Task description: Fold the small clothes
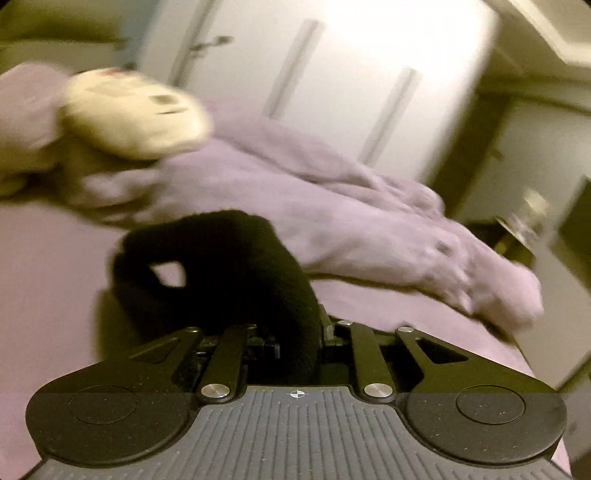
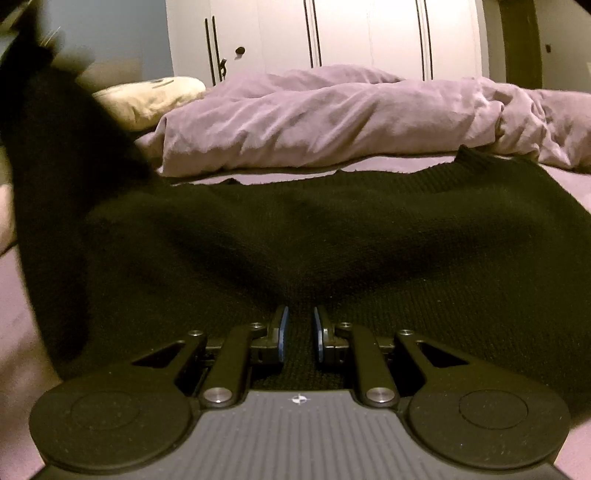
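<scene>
A black knitted garment (image 2: 295, 236) lies spread on the pale purple bed sheet (image 2: 14, 295). Its left part is lifted up and blurred at the left edge of the right wrist view. My left gripper (image 1: 295, 332) is shut on a bunched part of the black garment (image 1: 221, 273), which hides its fingertips and hangs looped above the sheet (image 1: 44, 295). My right gripper (image 2: 300, 325) is open, low over the garment's near edge, with the blue pads (image 2: 283, 328) a small gap apart and nothing between them.
A crumpled purple duvet (image 2: 332, 122) lies across the bed behind the garment. A cream pillow (image 2: 147, 96) sits at the back left. White wardrobe doors (image 2: 332, 33) stand behind the bed. The left wrist view is tilted and blurred.
</scene>
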The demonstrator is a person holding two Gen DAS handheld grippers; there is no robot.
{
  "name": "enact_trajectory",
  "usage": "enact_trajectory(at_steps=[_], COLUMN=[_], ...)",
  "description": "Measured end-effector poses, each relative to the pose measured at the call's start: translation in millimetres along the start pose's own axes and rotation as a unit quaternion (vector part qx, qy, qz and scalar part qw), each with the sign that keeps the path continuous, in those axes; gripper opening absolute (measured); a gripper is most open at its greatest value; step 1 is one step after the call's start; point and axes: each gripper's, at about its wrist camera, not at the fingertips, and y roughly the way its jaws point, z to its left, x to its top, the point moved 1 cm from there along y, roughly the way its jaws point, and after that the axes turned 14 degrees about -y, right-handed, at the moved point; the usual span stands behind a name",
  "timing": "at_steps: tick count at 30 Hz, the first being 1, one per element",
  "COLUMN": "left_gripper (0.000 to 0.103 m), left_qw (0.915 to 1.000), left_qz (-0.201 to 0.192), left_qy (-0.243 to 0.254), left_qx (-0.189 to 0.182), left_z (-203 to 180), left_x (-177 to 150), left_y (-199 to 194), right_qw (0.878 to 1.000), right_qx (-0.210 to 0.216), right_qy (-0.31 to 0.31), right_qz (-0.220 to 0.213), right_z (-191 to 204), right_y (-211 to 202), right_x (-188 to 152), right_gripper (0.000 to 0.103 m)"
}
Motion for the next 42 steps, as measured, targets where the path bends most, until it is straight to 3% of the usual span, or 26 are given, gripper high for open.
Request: enact_trajectory(at_steps=[3,5,8,11,13,15,16,17,23,27,29,30,35,38,40,41,42], left_gripper=[0.018,0.018,0.018,0.02,0.029,0.056,0.063,0.071,0.073,0.074,0.076,0.076,0.075,0.076,0.076,0.076,0.076], left_qw=[0.9979,0.9944,0.9865,0.9726,0.96,0.9536,0.953,0.9541,0.9732,0.9854,0.9889,0.9902,0.9932,0.9938,0.9925,0.9921,0.9917], left_qz=[0.032,0.054,0.095,0.148,0.152,0.131,0.125,0.126,0.112,0.077,0.064,0.06,0.05,0.06,0.064,0.066,0.07], left_qy=[0.05,0.082,0.126,0.179,0.235,0.271,0.276,0.272,0.197,0.152,0.131,0.12,0.037,0.013,0.015,0.013,0.013], left_qx=[-0.025,-0.038,-0.044,-0.011,0.012,0.011,0.001,-0.012,-0.037,0.006,0.029,0.041,0.098,0.092,0.103,0.106,0.107], left_z=[-50.5,-71.7,-86.5,-94.9,-99.0,-101.8,-101.9,-100.8,-54.3,-0.6,19.7,28.7,68.5,77.4,78.1,78.2,77.8], left_x=[-29.8,-54.6,-98.5,-145.3,-174.7,-191.9,-194.2,-194.4,-166.3,-132.4,-112.2,-103.6,-63.8,-55.2,-57.4,-58.8,-59.8], left_y=[25.1,40.4,63.3,91.4,97.3,86.8,77.4,67.5,-6.1,-39.3,-37.6,-33.7,-1.9,7.9,12.0,14.4,16.6], right_qw=[0.996,0.986,0.975,0.969,0.966,0.962,0.962,0.962,0.969,0.979,0.978,0.974,0.963,0.964,0.952,0.951,0.951], right_qx=[0.055,0.074,0.057,0.005,-0.02,-0.027,-0.027,-0.028,0.022,0.057,0.09,0.117,0.197,0.198,0.229,0.231,0.231], right_qy=[0.074,0.148,0.211,0.242,0.255,0.267,0.269,0.268,0.237,0.177,0.172,0.175,0.184,0.176,0.195,0.198,0.197], right_qz=[-0.007,-0.019,-0.049,-0.052,-0.046,-0.041,-0.039,-0.038,-0.061,-0.078,-0.08,-0.078,0.001,0.037,0.06,0.063,0.063], right_z=[-26.4,-55.4,-100.1,-137.1,-157.5,-170.9,-174.5,-175.8,-159.4,-128.7,-116.1,-110.5,-87.3,-76.8,-74.1,-73.3,-71.2], right_y=[-17.2,-41.6,-90.3,-129.3,-146.4,-155.7,-158.0,-159.1,-148.0,-131.7,-117.3,-105.6,-33.0,-0.5,18.4,23.6,25.2], right_x=[-0.3,-10.0,-33.8,-56.8,-66.8,-70.8,-71.3,-70.0,-34.1,11.9,35.8,46.4,86.3,97.3,96.2,96.8,96.8], right_gripper=[0.014,0.014,0.014,0.022,0.025,0.028,0.028,0.028,0.03,0.04,0.057,0.061,0.07,0.07,0.068,0.048,0.037])
